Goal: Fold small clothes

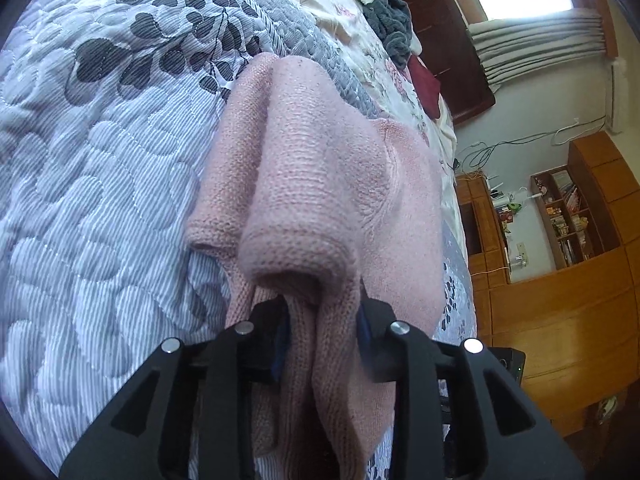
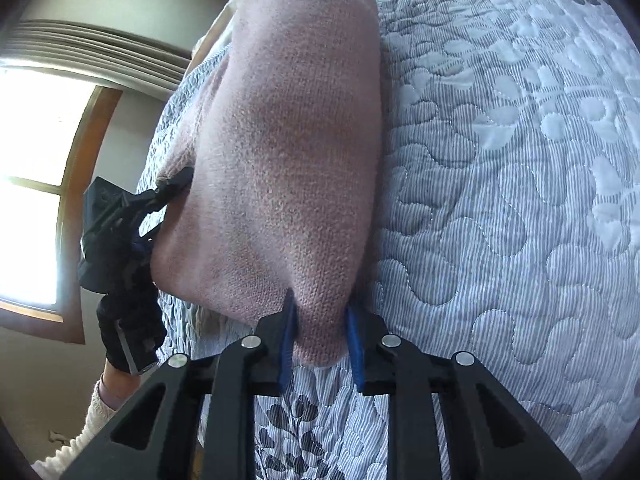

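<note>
A pink knitted garment (image 1: 320,168) lies partly lifted over a grey-and-white quilted bedspread (image 1: 100,184). My left gripper (image 1: 322,312) is shut on a bunched edge of the knit, which hangs down between its fingers. In the right wrist view the same pink garment (image 2: 280,152) stretches away from me, and my right gripper (image 2: 320,320) is shut on its near corner between blue pads (image 2: 288,336). The left gripper (image 2: 168,196) shows there too, at the garment's left edge, held by a black-gloved hand (image 2: 128,320).
A dark grey garment (image 1: 384,12) and a dark red cloth (image 1: 426,84) lie further up the bed by a wooden headboard (image 1: 440,32). Wooden shelves and cabinets (image 1: 560,240) stand beside the bed. A window (image 2: 36,184) is at the left.
</note>
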Action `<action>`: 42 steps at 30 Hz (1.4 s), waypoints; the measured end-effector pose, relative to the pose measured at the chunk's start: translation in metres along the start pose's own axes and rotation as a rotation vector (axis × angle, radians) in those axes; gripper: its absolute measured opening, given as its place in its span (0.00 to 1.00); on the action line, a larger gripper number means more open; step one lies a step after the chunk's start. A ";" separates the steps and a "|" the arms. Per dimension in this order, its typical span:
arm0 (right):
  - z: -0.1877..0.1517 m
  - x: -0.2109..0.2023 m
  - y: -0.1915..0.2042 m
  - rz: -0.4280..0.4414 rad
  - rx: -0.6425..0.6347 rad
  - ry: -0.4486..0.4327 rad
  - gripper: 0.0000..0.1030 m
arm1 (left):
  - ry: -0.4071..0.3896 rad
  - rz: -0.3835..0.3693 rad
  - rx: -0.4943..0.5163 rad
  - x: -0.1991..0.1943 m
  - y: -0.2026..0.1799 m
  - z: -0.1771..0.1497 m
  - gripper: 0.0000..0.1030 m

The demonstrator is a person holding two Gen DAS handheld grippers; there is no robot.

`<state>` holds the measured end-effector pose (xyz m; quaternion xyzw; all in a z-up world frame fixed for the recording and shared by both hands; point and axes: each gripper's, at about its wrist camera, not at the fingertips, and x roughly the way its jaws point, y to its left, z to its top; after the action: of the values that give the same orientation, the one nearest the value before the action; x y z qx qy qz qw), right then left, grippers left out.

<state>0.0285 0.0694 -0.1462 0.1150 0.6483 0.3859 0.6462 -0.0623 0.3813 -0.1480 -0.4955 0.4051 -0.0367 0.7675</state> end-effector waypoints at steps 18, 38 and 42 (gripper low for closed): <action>-0.001 -0.003 -0.006 -0.005 -0.026 -0.006 0.33 | -0.082 0.099 0.040 -0.001 -0.019 0.082 0.09; 0.028 -0.032 0.021 -0.046 -0.119 -0.090 0.59 | 0.035 0.170 0.119 -0.026 0.005 0.045 0.68; 0.054 -0.031 0.016 -0.007 -0.087 -0.096 0.72 | 0.070 0.093 0.053 -0.015 0.017 0.048 0.71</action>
<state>0.0771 0.0793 -0.1054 0.1030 0.5995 0.4056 0.6823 -0.0464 0.4323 -0.1444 -0.4540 0.4533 -0.0288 0.7665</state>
